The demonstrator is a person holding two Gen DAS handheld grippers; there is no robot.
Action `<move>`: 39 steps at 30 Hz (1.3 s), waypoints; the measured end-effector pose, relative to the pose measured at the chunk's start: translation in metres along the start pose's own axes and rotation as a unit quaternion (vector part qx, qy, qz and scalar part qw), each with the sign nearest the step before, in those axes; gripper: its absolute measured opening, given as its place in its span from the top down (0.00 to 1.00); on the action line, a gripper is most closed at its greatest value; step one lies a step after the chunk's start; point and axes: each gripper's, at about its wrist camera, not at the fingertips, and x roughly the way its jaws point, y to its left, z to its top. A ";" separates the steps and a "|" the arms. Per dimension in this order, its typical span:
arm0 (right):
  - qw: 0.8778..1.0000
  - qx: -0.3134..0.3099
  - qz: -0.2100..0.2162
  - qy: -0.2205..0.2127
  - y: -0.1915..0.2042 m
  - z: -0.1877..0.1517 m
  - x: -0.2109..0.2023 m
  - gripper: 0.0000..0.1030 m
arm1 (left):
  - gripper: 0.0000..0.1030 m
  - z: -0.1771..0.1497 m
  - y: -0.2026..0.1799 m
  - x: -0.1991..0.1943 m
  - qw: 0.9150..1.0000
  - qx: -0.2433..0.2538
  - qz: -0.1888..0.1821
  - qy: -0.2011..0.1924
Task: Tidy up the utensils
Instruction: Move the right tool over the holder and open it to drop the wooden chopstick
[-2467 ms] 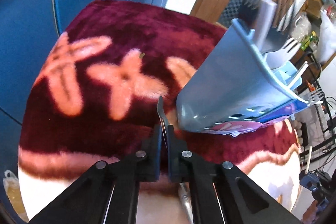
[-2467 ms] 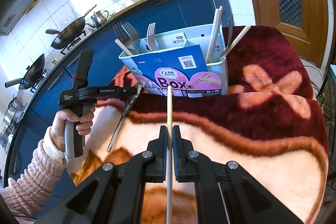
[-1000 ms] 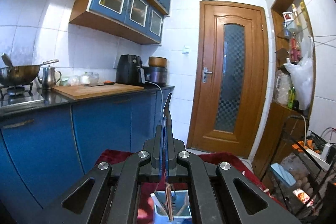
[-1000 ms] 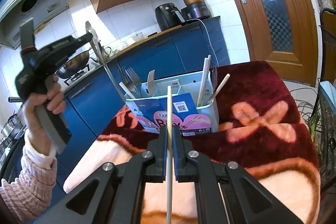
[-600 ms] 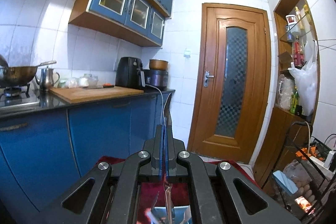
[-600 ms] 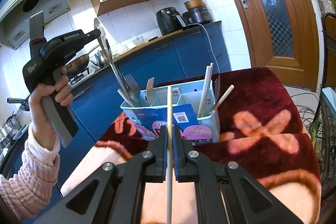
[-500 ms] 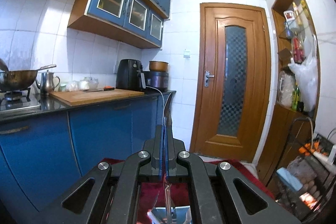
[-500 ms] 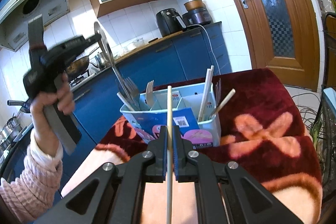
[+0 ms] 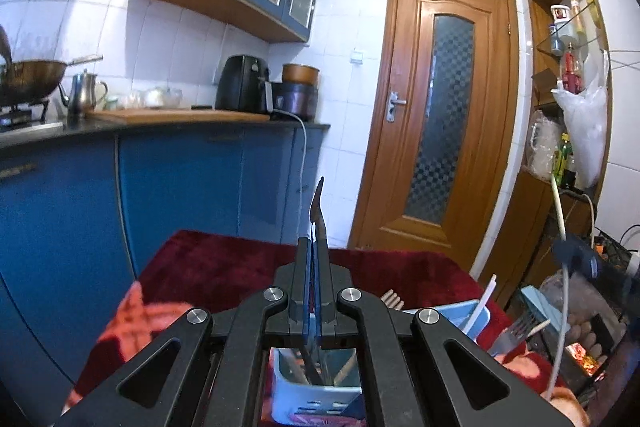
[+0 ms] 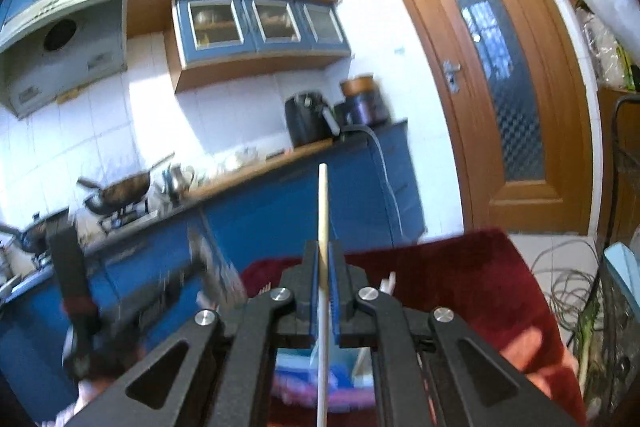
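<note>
My left gripper (image 9: 314,247) is shut on a metal spoon (image 9: 316,203). One end of the spoon sticks up past the fingers. Its lower part reaches down into a compartment of the pale blue utensil holder (image 9: 304,401), among other handles. My right gripper (image 10: 323,255) is shut on a pale chopstick (image 10: 323,203) that points up, above and behind the blurred holder (image 10: 296,363). In the left wrist view the right gripper (image 9: 576,255) shows at the right, blurred, with that chopstick (image 9: 559,211). A fork (image 9: 516,331) and white chopsticks (image 9: 484,303) stand in the holder.
The holder stands on a dark red blanket (image 9: 240,267) with peach flowers. Behind it run blue cabinets (image 9: 180,187) and a counter with an air fryer (image 9: 240,89), a kettle and a wok. A wooden door (image 9: 444,131) and a cluttered shelf (image 9: 568,131) are on the right.
My left gripper has come down with the spoon, whose lower end now sits inside the holder. My right gripper has risen and tipped up, and the holder has dropped low in its view.
</note>
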 end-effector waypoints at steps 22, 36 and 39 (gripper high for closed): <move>0.997 -0.068 -0.041 -0.011 0.021 -0.031 0.046 0.73 | 0.92 -0.006 0.010 0.002 0.998 -0.021 -0.035 0.053; 0.998 -0.045 -0.017 -0.030 0.024 -0.016 -0.014 0.71 | 0.62 0.002 -0.006 -0.061 0.999 0.006 -0.035 0.039; 0.999 -0.042 -0.015 -0.026 0.024 -0.019 -0.025 0.71 | 0.62 -0.001 -0.006 -0.071 0.999 0.007 -0.032 0.043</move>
